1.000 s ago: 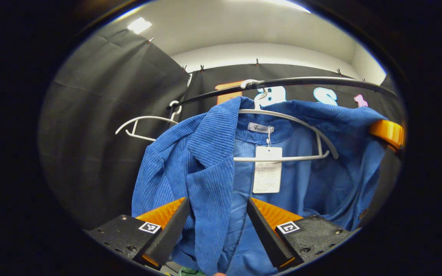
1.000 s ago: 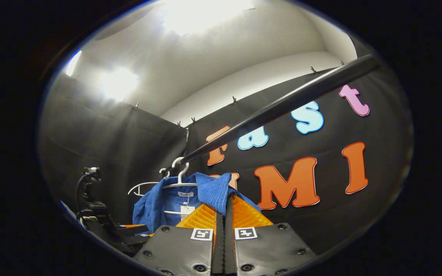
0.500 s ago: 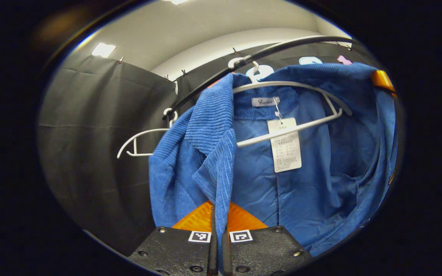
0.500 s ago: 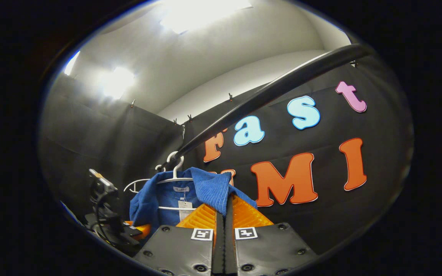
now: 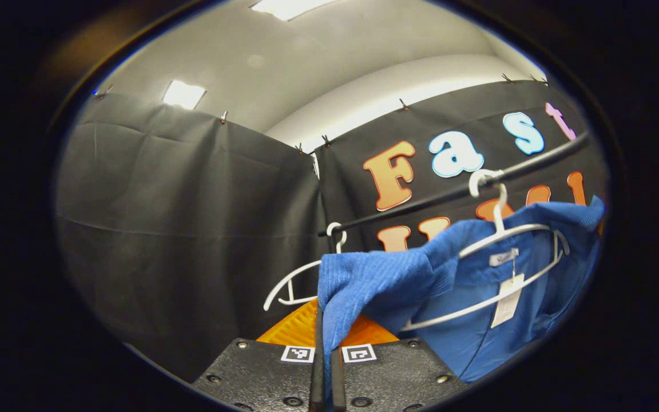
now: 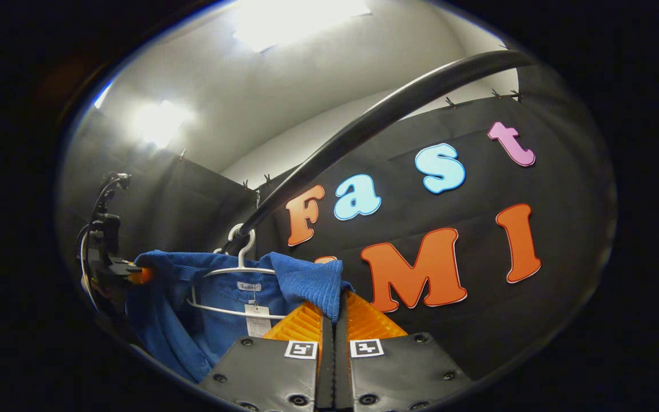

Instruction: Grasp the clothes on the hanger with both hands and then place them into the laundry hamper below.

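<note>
Black-draped booth. Blue corduroy jacket on white hanger below black rail. Left gripper and right gripper fingers pinched on opposite lapels, likely spreading it off the hanger.

We cannot read the paper tag or the neck label; both are too small. The blue corduroy jacket runs off the left gripper view's lower right edge, hiding its hem, and folds cover the white hanger's shoulders.
</note>
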`<state>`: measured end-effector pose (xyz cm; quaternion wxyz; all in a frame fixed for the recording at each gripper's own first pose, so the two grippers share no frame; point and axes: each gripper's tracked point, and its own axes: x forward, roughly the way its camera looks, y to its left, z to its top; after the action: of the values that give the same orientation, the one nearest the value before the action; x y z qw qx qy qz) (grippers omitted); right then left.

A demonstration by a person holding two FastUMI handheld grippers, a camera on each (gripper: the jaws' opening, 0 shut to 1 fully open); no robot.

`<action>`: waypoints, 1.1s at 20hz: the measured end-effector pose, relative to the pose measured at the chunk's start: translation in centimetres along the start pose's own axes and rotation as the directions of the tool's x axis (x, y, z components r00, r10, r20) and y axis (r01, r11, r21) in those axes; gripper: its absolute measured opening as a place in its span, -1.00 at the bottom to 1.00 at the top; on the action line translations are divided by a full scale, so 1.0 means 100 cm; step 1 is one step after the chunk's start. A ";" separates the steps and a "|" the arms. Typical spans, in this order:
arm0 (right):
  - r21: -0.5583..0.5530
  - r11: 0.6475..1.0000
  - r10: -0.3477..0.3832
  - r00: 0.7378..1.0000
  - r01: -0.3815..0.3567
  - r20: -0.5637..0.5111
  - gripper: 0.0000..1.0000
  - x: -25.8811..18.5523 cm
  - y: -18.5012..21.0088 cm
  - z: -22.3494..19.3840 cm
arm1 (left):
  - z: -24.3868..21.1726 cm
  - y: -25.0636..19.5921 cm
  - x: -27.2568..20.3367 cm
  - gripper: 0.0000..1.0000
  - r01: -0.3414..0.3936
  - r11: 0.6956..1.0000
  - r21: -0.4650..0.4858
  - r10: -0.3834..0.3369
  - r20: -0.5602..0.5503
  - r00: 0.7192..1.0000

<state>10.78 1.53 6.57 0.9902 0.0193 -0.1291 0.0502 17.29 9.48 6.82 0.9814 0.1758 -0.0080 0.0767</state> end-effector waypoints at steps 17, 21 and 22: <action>-0.033 0.998 0.058 0.998 -0.058 -0.026 -0.85 0.008 0.018 -0.009 | -0.108 0.012 0.111 -0.94 0.080 0.996 -0.030 -0.084 -0.150 0.985; -0.059 0.998 0.024 0.999 -0.025 -0.026 -0.85 0.012 0.011 -0.009 | -0.148 0.000 0.079 -0.94 0.100 0.995 -0.001 -0.099 -0.175 0.980; -0.067 0.998 0.005 1.000 -0.007 -0.023 -0.85 0.015 0.004 -0.008 | -0.153 -0.005 0.070 -0.91 0.107 0.994 -0.004 -0.106 -0.180 0.978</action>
<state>12.40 2.11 6.19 0.9915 -0.0150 -0.1192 0.0489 24.13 15.41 -7.43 0.9803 0.1712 0.0905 0.0396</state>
